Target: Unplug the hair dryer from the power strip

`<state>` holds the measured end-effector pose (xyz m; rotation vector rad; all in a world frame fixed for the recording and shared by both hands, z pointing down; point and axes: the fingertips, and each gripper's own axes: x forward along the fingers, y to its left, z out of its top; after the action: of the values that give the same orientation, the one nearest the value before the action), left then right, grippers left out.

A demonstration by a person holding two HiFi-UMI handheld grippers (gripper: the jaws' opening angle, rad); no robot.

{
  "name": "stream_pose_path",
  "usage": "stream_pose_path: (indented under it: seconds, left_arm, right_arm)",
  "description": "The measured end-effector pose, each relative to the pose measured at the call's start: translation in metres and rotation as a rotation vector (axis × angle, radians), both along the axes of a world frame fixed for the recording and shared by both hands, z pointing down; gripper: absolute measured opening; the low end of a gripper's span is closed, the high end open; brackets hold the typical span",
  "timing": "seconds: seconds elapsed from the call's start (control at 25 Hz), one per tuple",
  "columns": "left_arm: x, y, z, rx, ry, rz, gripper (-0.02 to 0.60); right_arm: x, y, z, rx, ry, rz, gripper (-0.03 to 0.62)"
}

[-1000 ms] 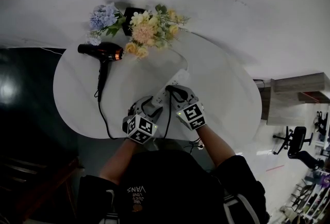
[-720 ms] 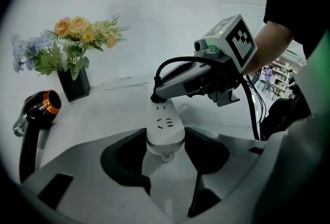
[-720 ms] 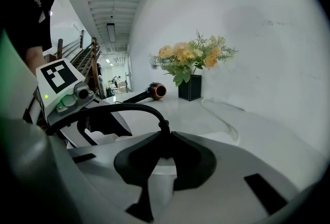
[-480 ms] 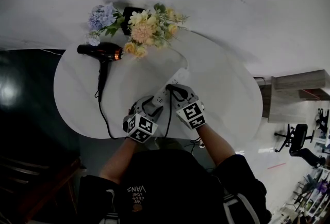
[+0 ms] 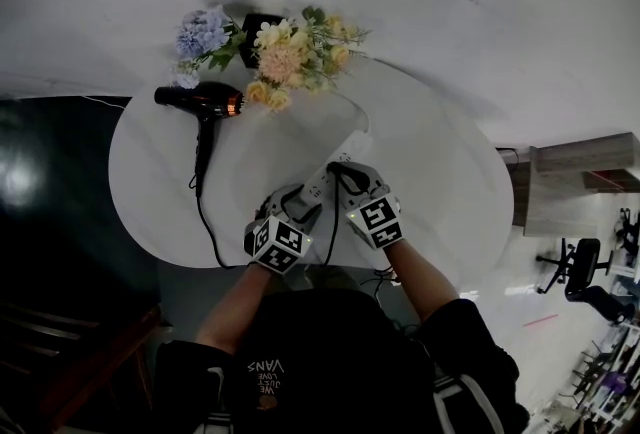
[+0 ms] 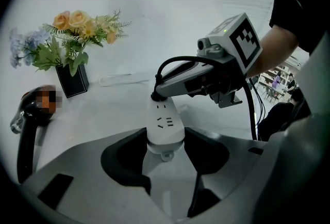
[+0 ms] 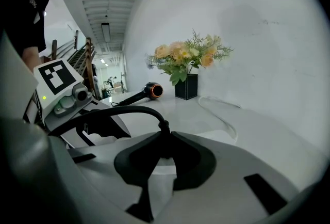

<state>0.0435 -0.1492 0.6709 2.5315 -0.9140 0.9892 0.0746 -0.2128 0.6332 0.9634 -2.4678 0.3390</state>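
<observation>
The white power strip (image 5: 343, 150) lies on the round white table (image 5: 440, 182). My left gripper (image 6: 165, 139) is shut on the strip's near end (image 6: 164, 122), with a pad against each side. The right gripper (image 7: 164, 146) is shut on the black plug (image 7: 164, 135), which still sits in the strip's far socket (image 6: 156, 97). From the plug a black cord (image 5: 330, 227) runs over the table's near edge. The black hair dryer (image 5: 200, 102) lies at the far left with its own cord (image 5: 203, 217) trailing toward me.
A black vase of yellow and blue flowers (image 5: 285, 57) stands at the table's back edge by the white wall. The strip's white cable (image 7: 227, 117) curves off behind it. Dark floor lies left of the table; an office chair (image 5: 575, 277) stands far right.
</observation>
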Motion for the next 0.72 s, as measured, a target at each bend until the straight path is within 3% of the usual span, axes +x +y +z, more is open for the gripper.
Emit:
stream_pose_path:
  seconds: [0.72]
  left_arm:
    - [-0.002,0.000,0.002,-0.029,0.044,-0.036,0.249]
  right_arm:
    - [0.003,0.000,-0.013,-0.005,-0.054,0.021,0.071]
